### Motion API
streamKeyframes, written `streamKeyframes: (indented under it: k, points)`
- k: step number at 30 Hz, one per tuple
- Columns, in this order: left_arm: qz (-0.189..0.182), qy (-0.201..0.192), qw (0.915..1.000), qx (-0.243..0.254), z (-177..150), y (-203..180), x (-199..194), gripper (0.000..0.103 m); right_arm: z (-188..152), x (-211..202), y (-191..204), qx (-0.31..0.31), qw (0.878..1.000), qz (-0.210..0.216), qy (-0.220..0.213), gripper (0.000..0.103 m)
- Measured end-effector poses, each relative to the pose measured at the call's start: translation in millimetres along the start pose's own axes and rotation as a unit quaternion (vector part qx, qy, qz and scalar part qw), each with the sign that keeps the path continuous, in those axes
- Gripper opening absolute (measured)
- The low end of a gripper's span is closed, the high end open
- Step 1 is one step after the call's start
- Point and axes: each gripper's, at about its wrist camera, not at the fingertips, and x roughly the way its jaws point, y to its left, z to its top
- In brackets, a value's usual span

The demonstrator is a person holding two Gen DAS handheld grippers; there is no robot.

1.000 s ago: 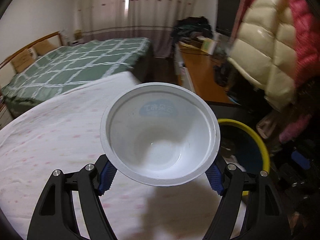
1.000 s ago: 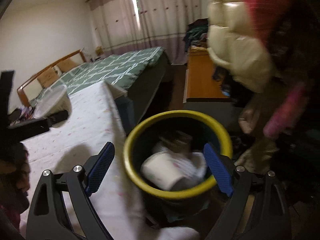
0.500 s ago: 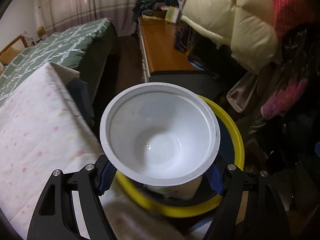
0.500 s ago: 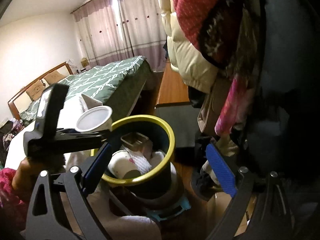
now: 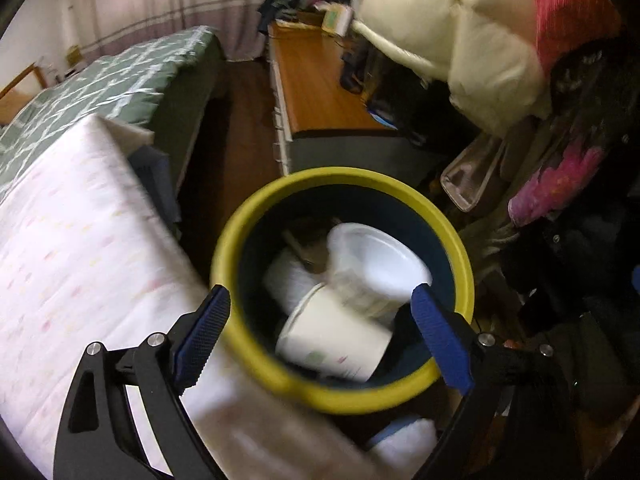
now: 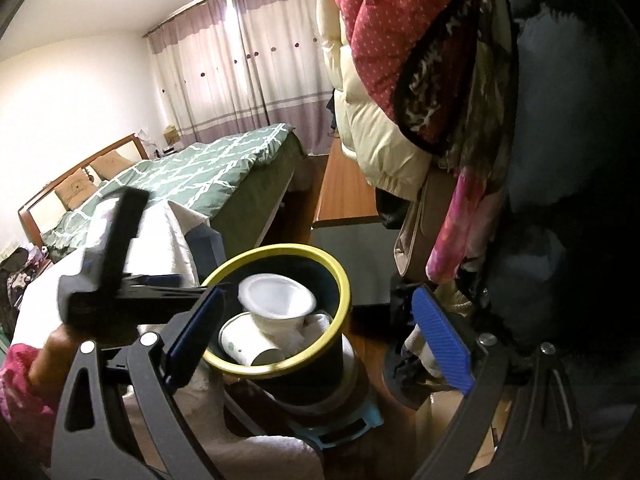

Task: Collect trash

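Left gripper (image 5: 320, 332): jaws spread wide, empty, above the bin. Right gripper (image 6: 320, 328): jaws released, empty. White plastic bowl (image 5: 372, 268): flared, glossy, tilted, atop a paper cup (image 5: 332, 340) inside the yellow-rimmed trash bin (image 5: 256, 216). Green bed (image 5: 100, 84) beyond.

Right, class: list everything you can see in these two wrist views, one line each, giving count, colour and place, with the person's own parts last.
Bin: one, yellow rim, dark inside, on the floor beside the white-covered surface.
Plastic bowl: one, white, inside the bin, tilted on top.
Paper cup: one, white, inside the bin, on its side under the bowl.
Covered surface: one, white with pastel flecks, left of the bin.
Bed: one, green check quilt, wooden headboard, behind.
Bench: one, orange wood, beside the bed.
Puffer jackets: cream and red, hanging on the right.
Curtains: white and mauve, far wall.
Left claw: black, blue pads, open over the bin.
Right claw: black, blue pads, open.
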Motion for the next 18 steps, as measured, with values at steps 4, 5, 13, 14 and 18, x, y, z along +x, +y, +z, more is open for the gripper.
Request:
streamKeyframes:
  k: [4, 5, 13, 14, 18]
  points:
    - [0.015, -0.046, 0.9985, -0.025, -31.0, 34.6, -58.1, 0.095, -2.2, 3.5, 13.5, -0.013, 1.0, 0.015, 0.013, 0.09]
    - [0.028, -0.063, 0.9972, -0.03, -45.8, 43.1, -77.6, 0.098, -3.5, 4.1, 19.2, -0.018, 0.999, 0.021, 0.018, 0.09]
    - [0.137, -0.123, 0.9779, -0.1, -158.0, 99.0, -186.0, 0.098, -17.4, -3.5, 83.4, -0.073, 0.993, 0.092, 0.034, 0.09]
    - [0.155, -0.133, 0.9723, -0.115, -173.1, 106.5, -201.3, 0.098, -19.6, -7.0, 91.7, -0.081, 0.991, 0.099, 0.033, 0.09]
    - [0.208, -0.181, 0.9463, -0.169, -222.3, 124.7, -257.4, 0.098, -24.6, -28.2, 122.0, -0.115, 0.986, 0.121, 0.019, 0.09]
